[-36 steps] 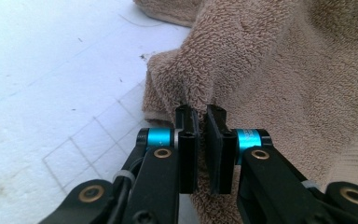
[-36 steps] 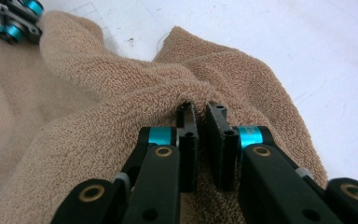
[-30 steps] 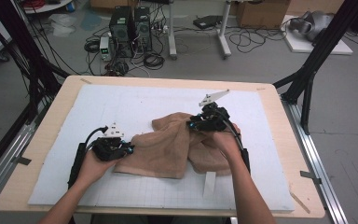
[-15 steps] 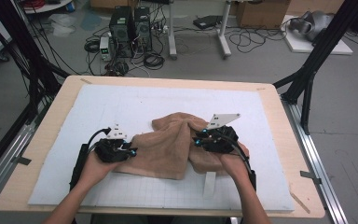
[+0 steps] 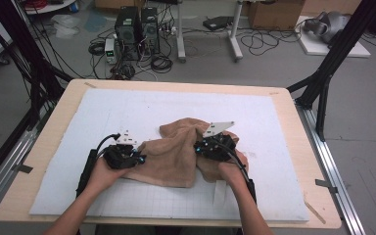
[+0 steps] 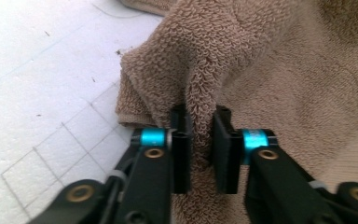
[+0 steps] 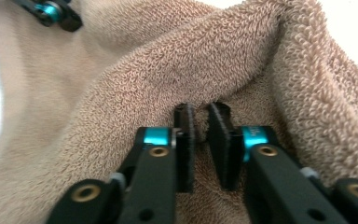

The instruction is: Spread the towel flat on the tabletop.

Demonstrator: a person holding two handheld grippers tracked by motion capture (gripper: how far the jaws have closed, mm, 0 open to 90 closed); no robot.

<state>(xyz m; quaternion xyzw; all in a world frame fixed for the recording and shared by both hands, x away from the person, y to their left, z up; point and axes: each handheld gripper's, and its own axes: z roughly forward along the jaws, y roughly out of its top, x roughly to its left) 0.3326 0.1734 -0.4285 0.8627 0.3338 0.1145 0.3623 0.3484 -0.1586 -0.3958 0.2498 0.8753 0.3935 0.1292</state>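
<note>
Between both grippers — bunched towel (image 5: 174, 156)

Your bench (image 5: 293, 147), a pale wooden top under a white gridded mat (image 5: 142, 105), fills the lower frame. Beyond it, grey floor (image 5: 274, 63) with tangled cables (image 5: 156, 61), computer towers (image 5: 137, 24) top centre, black frame struts (image 5: 340, 54) at right.

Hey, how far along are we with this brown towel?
Early. The towel lies crumpled on the white mat. The left gripper pinches a fold at its edge; the right gripper has just closed on a ridge. Spreading or folding it remains.
</note>
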